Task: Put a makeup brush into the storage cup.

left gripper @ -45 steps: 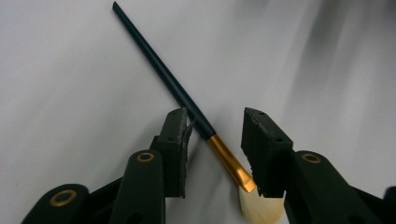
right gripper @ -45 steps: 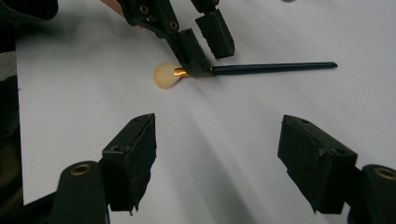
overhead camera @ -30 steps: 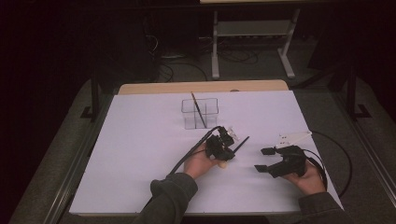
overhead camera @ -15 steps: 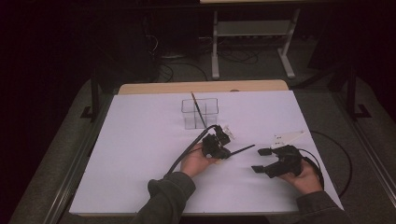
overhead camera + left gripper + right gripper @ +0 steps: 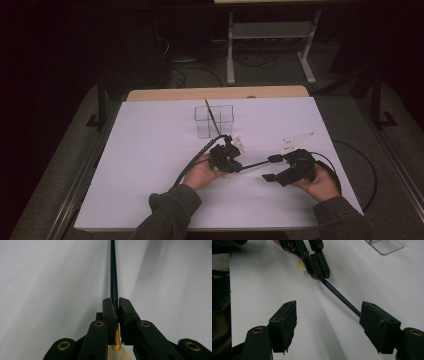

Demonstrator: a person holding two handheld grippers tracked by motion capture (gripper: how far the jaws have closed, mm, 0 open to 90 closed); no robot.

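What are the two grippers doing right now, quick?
Left gripper: shut on the pencil.
Right gripper: open, holding nothing; the pencil's end lies by one jaw.

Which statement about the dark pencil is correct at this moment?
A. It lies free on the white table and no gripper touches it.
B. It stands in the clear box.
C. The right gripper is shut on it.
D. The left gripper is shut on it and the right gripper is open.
D: in the left gripper view the left gripper clamps the dark pencil, while the right gripper has its jaws wide apart.
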